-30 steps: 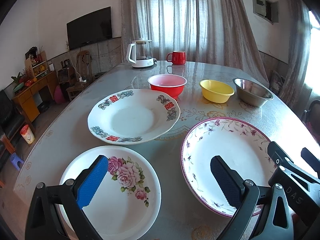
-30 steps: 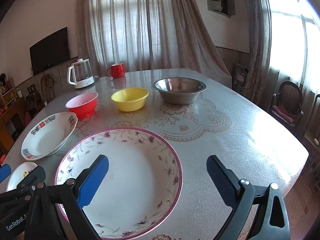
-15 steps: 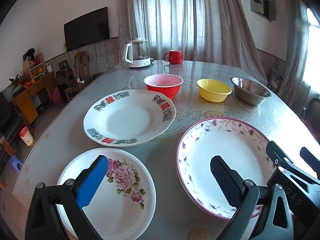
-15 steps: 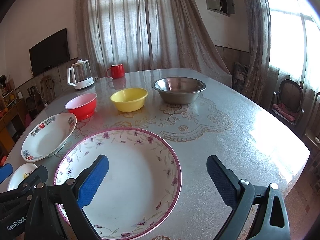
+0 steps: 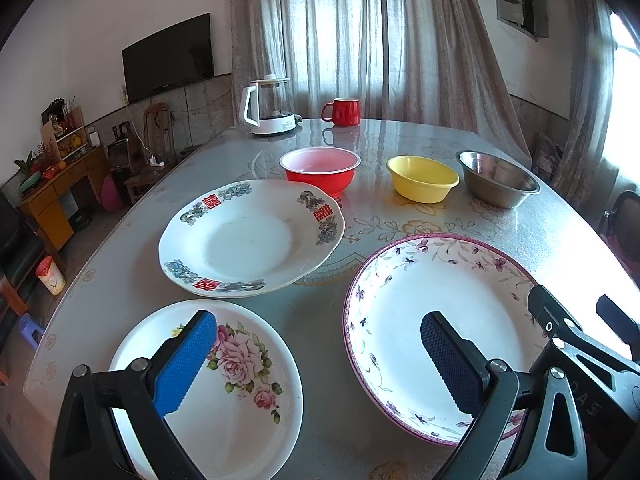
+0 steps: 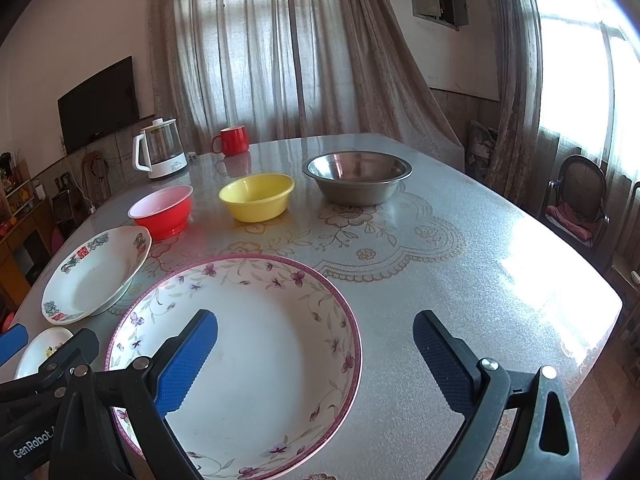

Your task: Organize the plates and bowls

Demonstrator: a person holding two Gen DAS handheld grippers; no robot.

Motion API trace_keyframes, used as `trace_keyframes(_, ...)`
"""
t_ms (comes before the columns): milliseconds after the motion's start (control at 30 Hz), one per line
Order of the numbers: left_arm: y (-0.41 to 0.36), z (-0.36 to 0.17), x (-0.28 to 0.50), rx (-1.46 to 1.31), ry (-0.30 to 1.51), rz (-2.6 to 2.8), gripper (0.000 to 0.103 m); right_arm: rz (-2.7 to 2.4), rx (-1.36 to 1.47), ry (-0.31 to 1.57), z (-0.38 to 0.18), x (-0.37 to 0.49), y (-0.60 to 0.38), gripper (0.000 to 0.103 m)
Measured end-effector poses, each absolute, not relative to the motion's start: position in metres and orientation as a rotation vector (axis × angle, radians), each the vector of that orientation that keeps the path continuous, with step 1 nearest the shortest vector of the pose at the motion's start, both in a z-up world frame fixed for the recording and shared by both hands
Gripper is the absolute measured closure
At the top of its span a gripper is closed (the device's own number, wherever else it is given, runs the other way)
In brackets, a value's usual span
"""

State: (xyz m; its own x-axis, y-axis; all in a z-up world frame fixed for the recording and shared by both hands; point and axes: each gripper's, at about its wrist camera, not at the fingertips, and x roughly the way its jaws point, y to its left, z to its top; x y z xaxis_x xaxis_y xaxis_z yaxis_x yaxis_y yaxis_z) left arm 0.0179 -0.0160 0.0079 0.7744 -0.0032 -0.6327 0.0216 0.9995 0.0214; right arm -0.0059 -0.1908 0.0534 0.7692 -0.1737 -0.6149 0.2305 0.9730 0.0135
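Three plates lie on the table: a small rose plate [image 5: 240, 392] nearest, a white plate with red characters [image 5: 250, 236] behind it, and a large purple-rimmed floral plate [image 5: 432, 312] to the right, also in the right wrist view [image 6: 264, 344]. Behind stand a red bowl [image 5: 320, 170], a yellow bowl [image 5: 422, 178] and a steel bowl [image 5: 498, 180]. My left gripper [image 5: 316, 360] is open and empty, above the gap between the rose plate and the large plate. My right gripper [image 6: 314, 360] is open and empty over the large plate's right part.
A white kettle [image 5: 268, 108] and a red mug [image 5: 344, 112] stand at the table's far end. The glass-topped table [image 6: 480, 280] has its right edge close to a chair [image 6: 580, 204]. Curtains hang behind.
Both grippers have drifted slightly back and left; the plates and bowls appear a little further right and lower. Nothing was grasped or moved.
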Motion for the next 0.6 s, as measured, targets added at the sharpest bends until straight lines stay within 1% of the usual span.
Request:
trace_keyframes(100,-0.017,0.007,0.020,0.022,0.693,-0.041,0.000,-0.210,0.093,0.668,0.052,-0.005,-0.192,0.003)
trace_keyframes(267,-0.010,0.007,0.029,-0.081,0.734,-0.209,0.000,-0.155,0.107,0.698,0.050,-0.003,-0.201,0.004)
trace_keyframes(300,-0.010,0.008,0.032,-0.085,0.745,-0.222,0.000,-0.141,0.119,0.707,0.049,-0.003,-0.204,0.005)
trace_keyframes(333,-0.009,0.009,0.034,-0.088,0.753,-0.232,0.000,-0.135,0.129,0.713,0.049,-0.002,-0.207,0.009)
trace_keyframes(400,-0.008,0.013,0.037,-0.086,0.750,-0.260,0.001,-0.140,0.134,0.723,0.048,-0.002,-0.213,0.010)
trace_keyframes(433,-0.008,0.014,0.039,-0.082,0.746,-0.264,0.004,-0.144,0.136,0.726,0.048,-0.002,-0.217,0.013)
trace_keyframes(467,-0.007,0.016,0.040,-0.079,0.742,-0.267,0.010,-0.147,0.138,0.732,0.048,-0.002,-0.220,0.021)
trace_keyframes(533,-0.009,0.015,0.045,-0.062,0.763,-0.293,0.018,-0.148,0.137,0.752,0.045,-0.001,-0.225,0.028)
trace_keyframes(567,-0.011,0.014,0.048,-0.045,0.774,-0.306,0.022,-0.147,0.138,0.764,0.044,0.000,-0.227,0.036)
trace_keyframes(600,-0.012,0.013,0.050,-0.028,0.781,-0.321,0.024,-0.145,0.141,0.775,0.042,0.001,-0.230,0.041)
